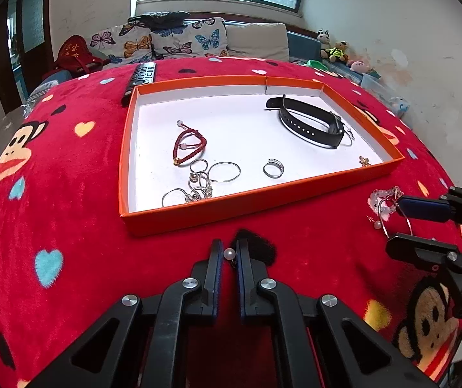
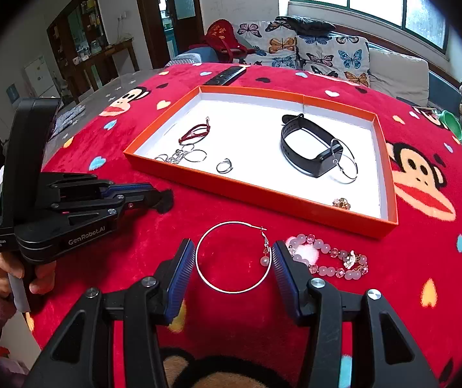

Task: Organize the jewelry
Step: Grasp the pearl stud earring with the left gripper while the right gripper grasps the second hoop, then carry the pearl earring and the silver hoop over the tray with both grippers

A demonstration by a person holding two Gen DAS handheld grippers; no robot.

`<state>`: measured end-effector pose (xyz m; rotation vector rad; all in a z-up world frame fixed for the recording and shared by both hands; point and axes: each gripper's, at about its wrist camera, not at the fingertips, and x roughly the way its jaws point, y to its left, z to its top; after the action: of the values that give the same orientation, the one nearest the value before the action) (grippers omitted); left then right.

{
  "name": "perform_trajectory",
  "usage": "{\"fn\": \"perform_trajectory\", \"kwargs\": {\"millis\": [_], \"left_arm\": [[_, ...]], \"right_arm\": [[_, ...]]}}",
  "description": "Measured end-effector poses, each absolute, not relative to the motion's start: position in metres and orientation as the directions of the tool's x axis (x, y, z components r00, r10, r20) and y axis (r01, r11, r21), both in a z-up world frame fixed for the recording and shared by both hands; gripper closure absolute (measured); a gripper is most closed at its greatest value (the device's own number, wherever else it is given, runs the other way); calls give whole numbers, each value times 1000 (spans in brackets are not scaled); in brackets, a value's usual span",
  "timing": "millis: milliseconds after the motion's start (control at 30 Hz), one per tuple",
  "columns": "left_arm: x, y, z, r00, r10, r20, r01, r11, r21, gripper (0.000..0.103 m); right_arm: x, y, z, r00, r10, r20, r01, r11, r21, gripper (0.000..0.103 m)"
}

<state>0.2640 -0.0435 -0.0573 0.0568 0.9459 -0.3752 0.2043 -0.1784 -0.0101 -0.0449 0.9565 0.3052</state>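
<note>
An orange tray with a white floor holds a red cord bracelet, several silver hoops, a silver ring, a black watch band and a small gold charm. My left gripper is shut on a pearl earring just above the blanket, in front of the tray. My right gripper is open around a big silver hoop earring lying on the blanket. A pink bead bracelet lies right of it.
A red cartoon-monkey blanket covers the table. A black remote lies behind the tray. A sofa with butterfly cushions stands beyond the table. The left gripper body shows at the left of the right wrist view.
</note>
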Motion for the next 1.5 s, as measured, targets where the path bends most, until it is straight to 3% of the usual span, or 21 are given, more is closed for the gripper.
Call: {"fn": "perform_trajectory", "kwargs": {"millis": [500,833,1500], "left_arm": [[243,-21,-3,612,-322,-723,329,934,-137,96],[276,-18,37,648,-329,-687,336,933,-130,96],[369,-31,-29,536,-299,-789,317,938,-140,96]], "right_arm": [[204,-185,12,563,267,-782,-294,949,112,48],[246,-194,30,578,302,-758,-293,944,153,48],[291,-186,-12,494,306,-814,-295,939,175,48]]}}
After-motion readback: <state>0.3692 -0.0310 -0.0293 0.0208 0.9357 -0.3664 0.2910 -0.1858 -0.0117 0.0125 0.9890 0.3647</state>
